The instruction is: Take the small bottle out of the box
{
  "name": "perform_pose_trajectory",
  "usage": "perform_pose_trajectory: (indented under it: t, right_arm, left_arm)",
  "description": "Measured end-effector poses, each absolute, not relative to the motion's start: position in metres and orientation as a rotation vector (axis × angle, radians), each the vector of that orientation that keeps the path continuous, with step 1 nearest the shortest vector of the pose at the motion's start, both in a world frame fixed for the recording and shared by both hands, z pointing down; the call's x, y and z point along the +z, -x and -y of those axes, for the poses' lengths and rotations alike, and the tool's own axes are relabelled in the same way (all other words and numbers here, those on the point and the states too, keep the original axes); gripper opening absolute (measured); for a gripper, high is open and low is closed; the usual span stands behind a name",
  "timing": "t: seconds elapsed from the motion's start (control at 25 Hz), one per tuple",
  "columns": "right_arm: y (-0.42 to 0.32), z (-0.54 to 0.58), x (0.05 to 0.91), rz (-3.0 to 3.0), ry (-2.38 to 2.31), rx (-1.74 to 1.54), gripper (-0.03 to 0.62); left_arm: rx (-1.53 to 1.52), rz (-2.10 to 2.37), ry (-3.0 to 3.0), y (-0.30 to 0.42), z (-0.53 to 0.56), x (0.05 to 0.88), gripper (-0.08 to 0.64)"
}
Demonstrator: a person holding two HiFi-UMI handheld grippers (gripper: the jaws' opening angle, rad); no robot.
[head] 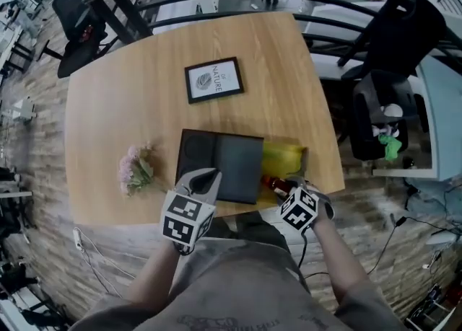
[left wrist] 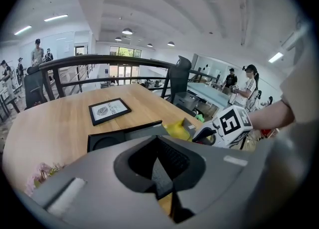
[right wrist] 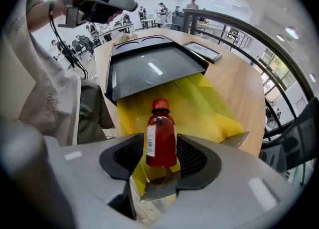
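Lining up the grab, not done yet. R gripper (right wrist: 159,159) points steeply down into the box (head: 297,155), jaws wide apart w/ the small bottle (right wrist: 160,140) between them. Gap shows on one side of the bottle, so pads aren't clamping it; nothing held.

Bottle loc: lying on the yellow lining (right wrist: 209,108) at the near right end of the box, red cap pointing away from the gripper, label on its side. It's inside the box, not lifted.

Lid (head: 231,167) is dark, slid over to the left, covers most of the box and leaves only the yellow end exposed. L gripper (head: 209,177) sits at the lid's near edge; jaws look drawn together, nothing visible between them. Can't tell if it's touching the lid.

Done, by the look of it: box opened enough, bottle reachable, R gripper straddling it. Left: squeeze on the bottle, lift clear, set on the surface (head: 144,70).

Risk IMO: round bottle could roll on the soft lining when the pads come in.
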State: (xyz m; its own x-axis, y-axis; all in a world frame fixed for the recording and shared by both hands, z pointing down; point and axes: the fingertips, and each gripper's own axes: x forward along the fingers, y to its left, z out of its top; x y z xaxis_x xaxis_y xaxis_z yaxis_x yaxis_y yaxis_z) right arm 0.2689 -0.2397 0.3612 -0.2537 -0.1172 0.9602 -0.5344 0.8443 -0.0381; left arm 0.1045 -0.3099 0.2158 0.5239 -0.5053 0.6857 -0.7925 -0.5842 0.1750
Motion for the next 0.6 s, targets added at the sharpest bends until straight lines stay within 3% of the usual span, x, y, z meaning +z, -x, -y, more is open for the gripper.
perform_pose_trajectory:
  t: [0.6]
  right_arm:
    - [-0.284,0.246,0.380,1.681,-0.522,0.531,0.204]
  left_arm:
    - [0.838,1.013,-2.311,-0.103,0.311,0.215,0.002]
